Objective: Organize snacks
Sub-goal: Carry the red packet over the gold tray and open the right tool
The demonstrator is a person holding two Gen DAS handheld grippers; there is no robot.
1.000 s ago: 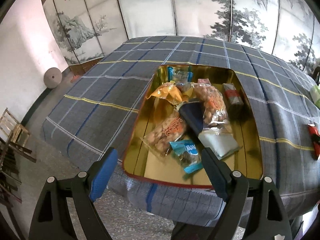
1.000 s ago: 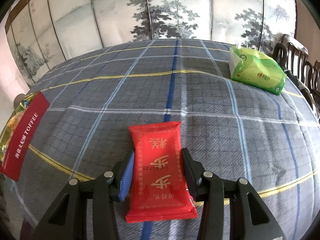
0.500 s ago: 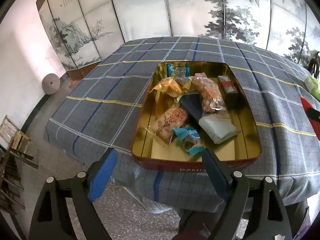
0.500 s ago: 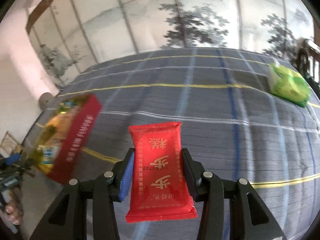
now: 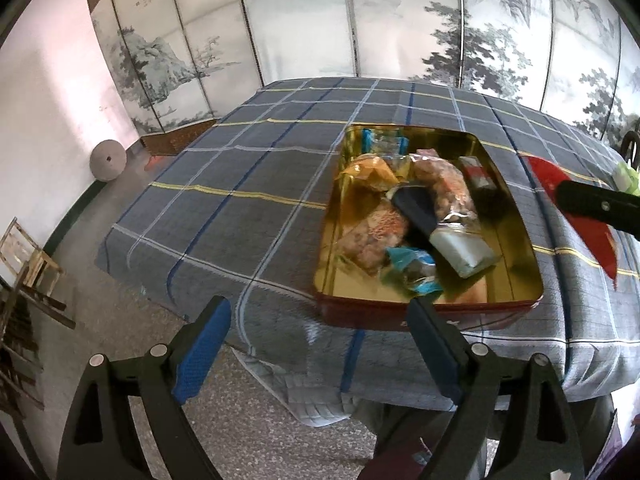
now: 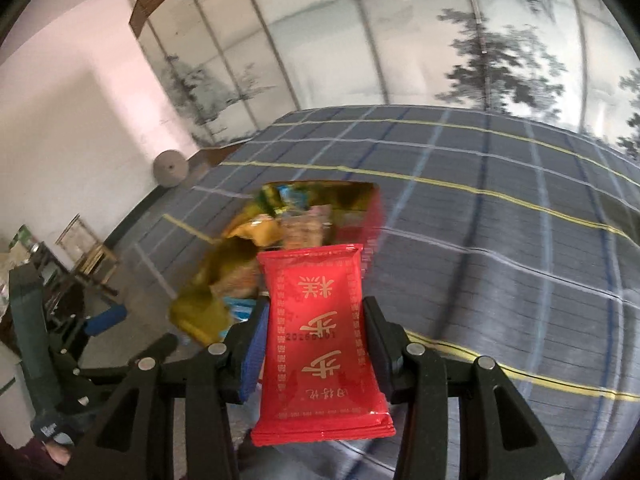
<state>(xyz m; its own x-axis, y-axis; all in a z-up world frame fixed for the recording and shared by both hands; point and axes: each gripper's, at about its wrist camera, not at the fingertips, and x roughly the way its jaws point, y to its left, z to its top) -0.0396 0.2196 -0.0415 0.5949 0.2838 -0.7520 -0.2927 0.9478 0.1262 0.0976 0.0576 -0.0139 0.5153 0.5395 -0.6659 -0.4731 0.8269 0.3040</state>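
Clamping a red snack packet [image 6: 323, 340] between both pads: right gripper [image 6: 316, 344], jaws narrow, pads pressed against the packet's long edges, printed face toward the camera, packet raised clear of the surface [image 6: 500, 260]. Beyond the packet's top edge, slightly left: open gold-lined tin [image 6: 352, 208] with red outer wall, blurred, resting on the blue-grey plaid cloth. At far left of the same view: left gripper seen from the side, blue pad visible.

Hovering off the near edge of the surface: left gripper [image 5: 320, 348], jaws wide and just been opening further, nothing between them, only floor and hanging cloth edge in the gap. Just ahead, near the surface's front edge: the tin [image 5: 520, 208], holding several wrapped snacks, among them two clear bags of brownish pieces [image 5: 448, 184], an orange pouch [image 5: 372, 172], a white packet [image 5: 464, 248] and a blue-wrapped item [image 5: 416, 272]. To the tin's right, above the cloth: the red packet [image 5: 592, 236] partly covered by a black finger of the right gripper. Behind the surface: folding screen [image 5: 360, 20] painted with trees and hills. Left, on the floor: round grey stone disc [image 5: 108, 160] against the wall.
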